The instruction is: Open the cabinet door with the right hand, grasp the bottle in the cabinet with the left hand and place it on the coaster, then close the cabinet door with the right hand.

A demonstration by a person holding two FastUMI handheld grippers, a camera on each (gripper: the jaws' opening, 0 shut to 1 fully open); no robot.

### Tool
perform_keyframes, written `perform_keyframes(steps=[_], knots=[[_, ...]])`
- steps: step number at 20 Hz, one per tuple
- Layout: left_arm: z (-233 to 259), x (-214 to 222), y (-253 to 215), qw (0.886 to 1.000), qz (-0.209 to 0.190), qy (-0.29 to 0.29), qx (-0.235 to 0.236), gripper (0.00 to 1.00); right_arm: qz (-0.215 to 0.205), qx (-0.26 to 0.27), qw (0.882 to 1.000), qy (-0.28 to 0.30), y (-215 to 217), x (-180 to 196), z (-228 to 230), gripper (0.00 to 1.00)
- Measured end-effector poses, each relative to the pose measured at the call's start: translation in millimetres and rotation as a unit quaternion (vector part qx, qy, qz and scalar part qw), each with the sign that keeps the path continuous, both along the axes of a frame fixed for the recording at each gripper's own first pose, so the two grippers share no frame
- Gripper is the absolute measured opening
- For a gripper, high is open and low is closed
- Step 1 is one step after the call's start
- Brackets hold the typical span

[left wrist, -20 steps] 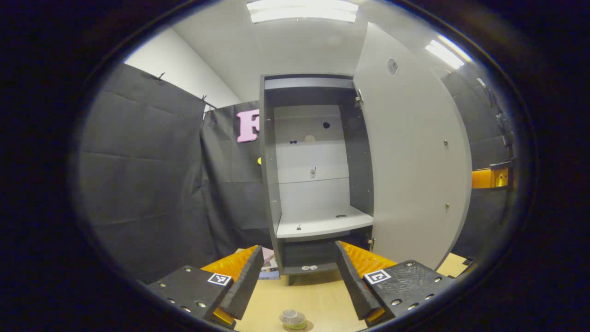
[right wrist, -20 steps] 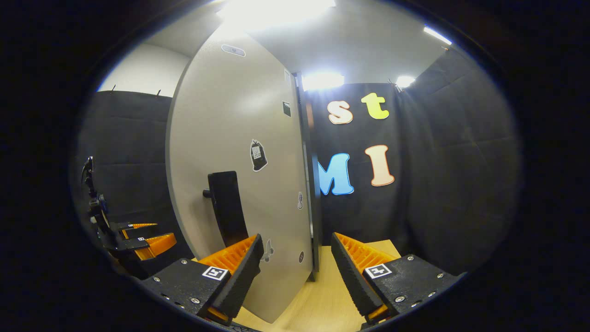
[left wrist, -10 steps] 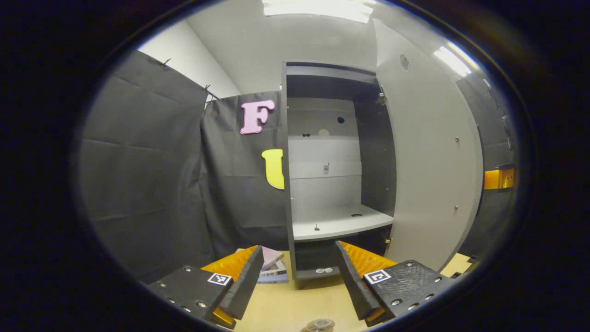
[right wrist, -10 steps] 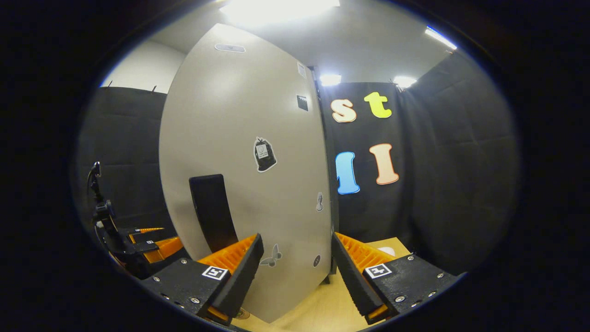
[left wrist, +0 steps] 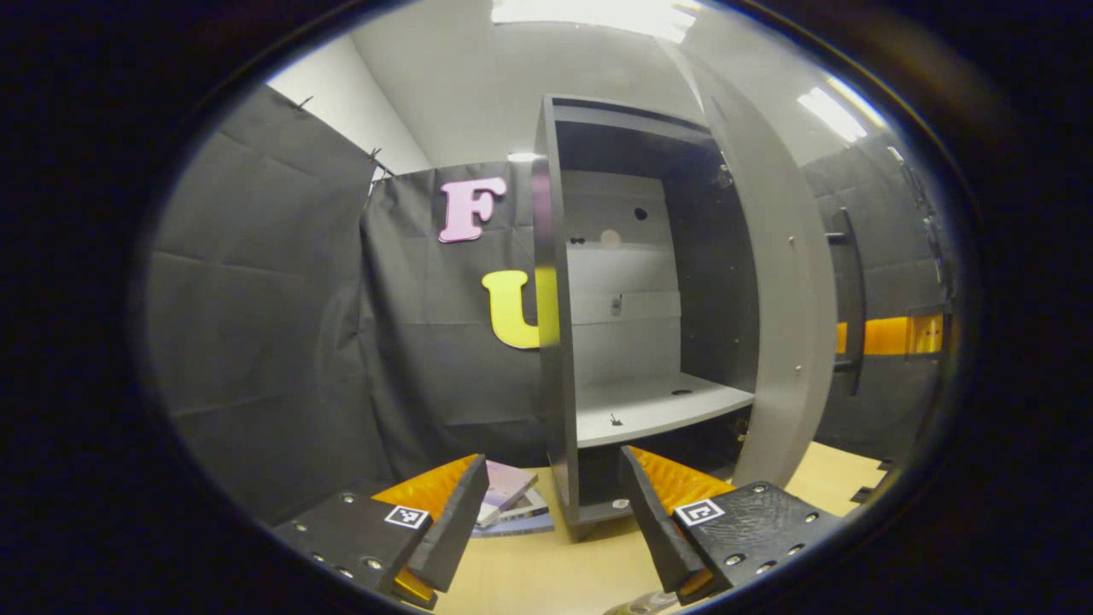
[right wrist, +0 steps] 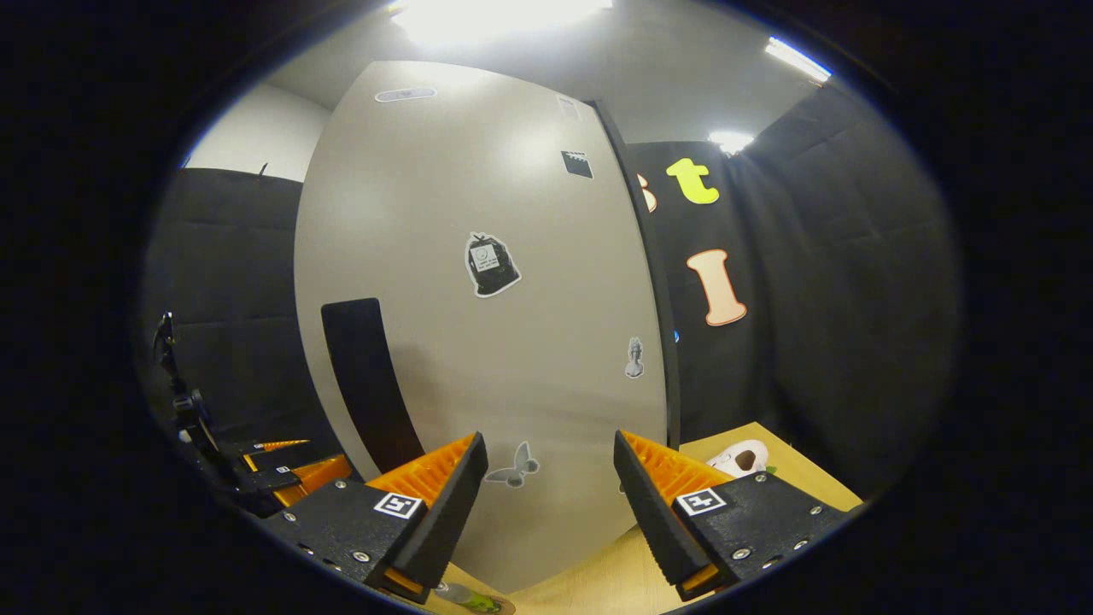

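Note:
The grey cabinet [left wrist: 559, 342] stands with its door [left wrist: 786, 325] partly swung in, edge-on to the left gripper view. Its inner shelf [left wrist: 657, 406] is bare. My left gripper [left wrist: 551, 521] is open and holds nothing, back from the cabinet front. The bottle's top [left wrist: 636, 605] peeks in at the lower edge under it. My right gripper [right wrist: 551, 504] is open right in front of the door's outer face [right wrist: 478, 342], to the right of the black handle [right wrist: 363, 376]. The bottle [right wrist: 465, 598] stands on the coaster [right wrist: 504, 608] low in that view.
A stack of books [left wrist: 508, 500] lies on the wooden table [left wrist: 529, 581] left of the cabinet. A white object [right wrist: 741, 457] sits on the table to the door's right. The other gripper [right wrist: 273, 465] shows far left past the door edge.
The door has swung further towards shut, showing more of its outer face to the right gripper. The left gripper's view has shifted, and the bottle has slid down to the frame's edge.

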State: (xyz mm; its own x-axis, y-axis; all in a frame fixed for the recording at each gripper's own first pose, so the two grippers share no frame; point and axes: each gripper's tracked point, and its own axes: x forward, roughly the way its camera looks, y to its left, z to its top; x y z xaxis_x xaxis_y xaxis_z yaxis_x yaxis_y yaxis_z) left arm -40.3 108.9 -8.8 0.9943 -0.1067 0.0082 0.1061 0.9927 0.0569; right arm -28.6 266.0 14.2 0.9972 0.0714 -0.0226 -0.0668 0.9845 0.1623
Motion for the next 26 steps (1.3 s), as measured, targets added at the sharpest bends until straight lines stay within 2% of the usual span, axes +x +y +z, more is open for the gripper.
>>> perform_keyframes(steps=[1,2,3,4,5,6,7,9,11,12,13,14,15,16,17,18,21,26], knots=[[1,0,4,1.0,0.012,0.001,0.003,0.88,-0.007,-0.006,1.0,-0.002,0,3,1,0.93],[1,-1,3,1.0,0.02,0.004,0.006,0.84,-0.014,-0.012,1.0,-0.002,-2,5,-1,0.92],[-2,-3,-4,1.0,0.017,0.013,0.009,0.84,-0.018,-0.015,1.0,-0.001,-2,7,-3,0.93],[-5,-1,-13,1.0,0.011,0.02,0.012,0.93,-0.022,-0.016,1.0,0.0,-2,9,-6,0.92],[-2,-2,-20,1.0,0.008,0.02,0.014,0.88,-0.026,-0.016,1.0,-0.001,-3,9,-6,0.92],[3,-2,-30,1.0,0.001,0.015,0.013,0.88,-0.029,-0.02,0.999,-0.004,-4,10,-6,0.93],[9,-2,-38,1.0,-0.004,0.008,0.009,0.88,-0.038,-0.029,0.999,-0.006,-8,11,-5,0.9],[16,0,-51,1.0,-0.006,0.002,-0.013,0.88,-0.069,-0.056,0.996,0.003,-23,15,-13,0.92],[27,-1,-64,0.999,-0.001,-0.004,-0.032,0.88,-0.076,-0.073,0.994,-0.009,-28,17,-7,0.93],[31,-3,-67,0.999,0.008,-0.008,-0.035,0.88,-0.083,-0.083,0.993,-0.015,-32,18,-5,0.9],[36,-6,-68,0.999,0.021,-0.01,-0.029,0.88,-0.092,-0.087,0.992,-0.013,-35,18,-7,0.93],[43,-8,-67,0.999,0.035,-0.017,-0.017,0.84,-0.089,-0.082,0.993,-0.011,-33,17,-7,0.93],[52,-10,-66,0.998,0.048,-0.026,-0.006,0.84,-0.08,-0.072,0.994,-0.012,-29,17,-7,0.93],[56,-9,-67,0.998,0.058,-0.031,0.002,0.88,-0.077,-0.068,0.995,-0.015,-27,17,-5,0.93],[58,-9,-69,0.997,0.061,-0.036,0.002,0.86,-0.073,-0.073,0.994,-0.017,-26,17,-2,0.93],[58,-10,-75,0.998,0.056,-0.038,-0.004,0.83,-0.068,-0.08,0.994,-0.017,-25,17,-2,0.92],[58,1,-90,0.998,0.051,-0.037,-0.021,0.86,-0.043,-0.085,0.995,-0.015,-12,29,-6,0.93],[76,6,-119,0.997,0.027,-0.069,-0.017,0.88,-0.038,-0.103,0.994,-0.017,-20,31,-6,0.93]])
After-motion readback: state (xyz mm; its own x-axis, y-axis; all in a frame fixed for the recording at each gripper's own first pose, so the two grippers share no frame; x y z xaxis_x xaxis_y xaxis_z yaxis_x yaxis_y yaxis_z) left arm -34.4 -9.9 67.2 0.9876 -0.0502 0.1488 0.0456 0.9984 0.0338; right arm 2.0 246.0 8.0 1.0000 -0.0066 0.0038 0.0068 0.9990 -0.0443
